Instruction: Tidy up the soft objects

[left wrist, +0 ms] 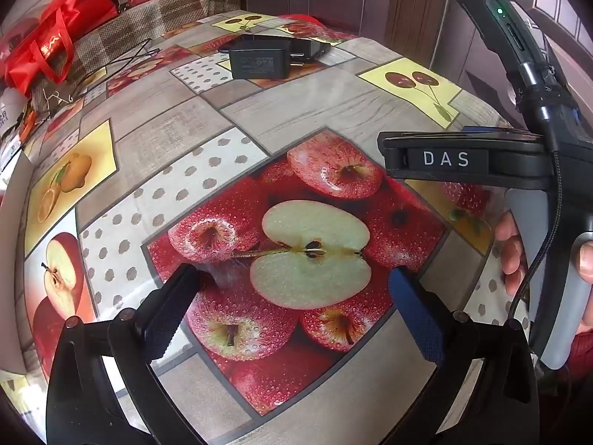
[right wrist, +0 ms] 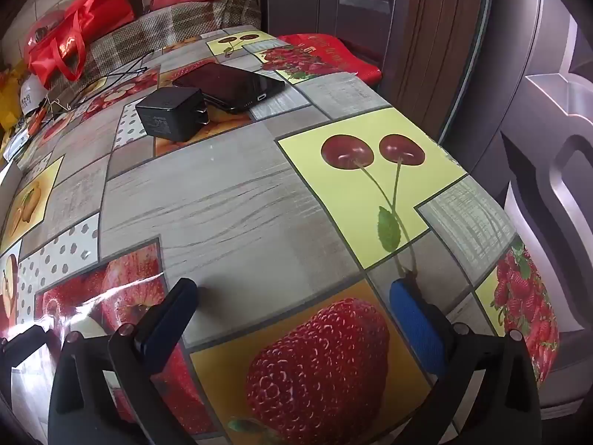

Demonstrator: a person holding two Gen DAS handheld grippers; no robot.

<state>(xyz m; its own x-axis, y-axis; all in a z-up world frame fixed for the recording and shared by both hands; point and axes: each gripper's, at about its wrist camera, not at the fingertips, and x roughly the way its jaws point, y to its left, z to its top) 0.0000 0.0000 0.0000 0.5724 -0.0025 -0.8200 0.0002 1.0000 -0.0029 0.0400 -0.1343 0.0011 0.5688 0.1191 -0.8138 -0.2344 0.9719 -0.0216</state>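
Observation:
My left gripper is open and empty, low over the fruit-print tablecloth. My right gripper is open and empty over the same tablecloth. Its body, marked DAS, shows at the right of the left wrist view, held by a hand. A checked brown cloth lies folded at the table's far end, also in the right wrist view. A red fabric bag rests on it at the far left, and shows in the right wrist view.
A black charger and a black phone lie at the far middle; charger and phone also show in the right view. Thin black cables and small clutter sit far left. A door stands beyond the table's right edge.

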